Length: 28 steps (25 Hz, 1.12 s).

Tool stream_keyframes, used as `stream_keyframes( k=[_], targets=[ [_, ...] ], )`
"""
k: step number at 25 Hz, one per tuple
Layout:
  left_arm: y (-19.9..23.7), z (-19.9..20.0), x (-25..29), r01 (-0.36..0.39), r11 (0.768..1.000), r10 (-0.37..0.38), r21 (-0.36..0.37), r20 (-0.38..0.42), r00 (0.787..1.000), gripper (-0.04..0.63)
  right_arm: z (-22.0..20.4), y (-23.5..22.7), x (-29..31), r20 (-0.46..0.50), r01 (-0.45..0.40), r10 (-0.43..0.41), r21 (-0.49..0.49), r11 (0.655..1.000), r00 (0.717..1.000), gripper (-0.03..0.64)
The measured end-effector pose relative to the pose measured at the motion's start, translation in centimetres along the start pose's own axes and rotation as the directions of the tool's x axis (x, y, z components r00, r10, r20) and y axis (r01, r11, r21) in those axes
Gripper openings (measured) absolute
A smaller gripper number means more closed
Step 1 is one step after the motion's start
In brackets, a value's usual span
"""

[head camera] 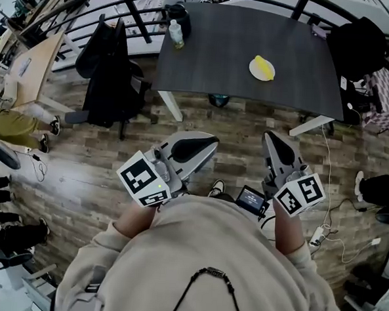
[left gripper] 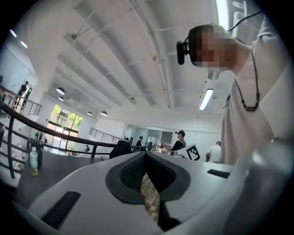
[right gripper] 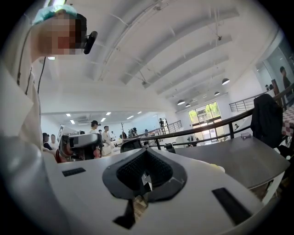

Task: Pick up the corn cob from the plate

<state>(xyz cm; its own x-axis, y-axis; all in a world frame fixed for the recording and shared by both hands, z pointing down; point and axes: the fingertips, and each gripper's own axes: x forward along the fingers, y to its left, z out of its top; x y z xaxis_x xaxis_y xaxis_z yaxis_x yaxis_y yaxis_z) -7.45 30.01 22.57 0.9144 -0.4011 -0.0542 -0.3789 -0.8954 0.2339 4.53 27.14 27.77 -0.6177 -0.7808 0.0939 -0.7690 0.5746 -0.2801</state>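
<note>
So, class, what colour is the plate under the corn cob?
White; the plate shows best in head view.

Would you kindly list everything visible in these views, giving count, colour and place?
table: one, dark grey, ahead of the person
plate: one, white, on the table's right half
corn cob: one, yellow, on the plate
bottle: one, clear, table's far left corner
office chair: one, black, left of the table
backpack: one, black, right of the table
power strip: one, white, on the floor at right
left gripper: one, white and grey, fingers shut, empty, short of the table
right gripper: one, white and grey, fingers shut, empty, short of the table
</note>
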Motion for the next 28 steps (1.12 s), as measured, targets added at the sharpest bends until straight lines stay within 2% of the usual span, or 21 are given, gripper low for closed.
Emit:
stream_keyframes(
  k=[3, 8, 10, 13, 15, 19, 23, 28],
  targets=[
    [0.0, 0.5, 1.1, -0.014, 0.999, 0.015, 0.044, -0.023, 1.0, 0.0, 0.4, -0.6, 0.9, 0.007, -0.075, 0.075, 0.011, 0.997, 0.997, 0.014],
    [1.2, 0.5, 2.3, -0.064, 0.998, 0.065, 0.009, -0.057, 0.996, 0.002, 0.8, -2.0, 0.9, 0.008, -0.149, 0.149, 0.028, 0.988, 0.989, 0.014],
    [1.3, 0.7, 2.9, -0.059, 0.998, 0.06, 0.013, -0.079, 0.995, 0.002, 1.1, -2.6, 0.6, 0.018, -0.157, 0.156, 0.054, 0.986, 0.988, 0.014],
    [1.4, 0.7, 3.5, -0.036, 0.999, 0.039, 0.022, -0.11, 0.993, 0.002, 1.0, -3.3, -0.1, 0.02, -0.133, 0.132, 0.058, 0.989, 0.991, 0.014],
    [1.7, 0.4, 4.1, -0.025, 1.0, 0.026, 0.013, -0.104, 0.994, 0.002, 1.2, -4.2, -0.7, 0.013, -0.113, 0.113, 0.047, 0.992, 0.994, 0.014],
    [2.5, -0.9, 5.0, 0.0, 0.999, -0.004, -0.035, -0.124, 0.992, 0.002, 1.6, -5.6, -1.7, 0.006, -0.092, 0.092, 0.038, 0.995, 0.996, 0.014],
    [4.2, 0.0, 7.0, 0.061, 0.995, -0.069, -0.074, -0.112, 0.991, 0.002, 2.8, -7.0, -2.0, 0.003, -0.036, 0.036, 0.014, 0.999, 0.999, 0.014],
    [6.8, -0.1, 10.5, 0.095, 0.995, -0.098, -0.038, -0.1, 0.99, 0.002, 3.4, -8.9, -3.1, 0.019, 0.059, -0.059, 0.024, 0.998, 0.998, 0.014]
  ],
)
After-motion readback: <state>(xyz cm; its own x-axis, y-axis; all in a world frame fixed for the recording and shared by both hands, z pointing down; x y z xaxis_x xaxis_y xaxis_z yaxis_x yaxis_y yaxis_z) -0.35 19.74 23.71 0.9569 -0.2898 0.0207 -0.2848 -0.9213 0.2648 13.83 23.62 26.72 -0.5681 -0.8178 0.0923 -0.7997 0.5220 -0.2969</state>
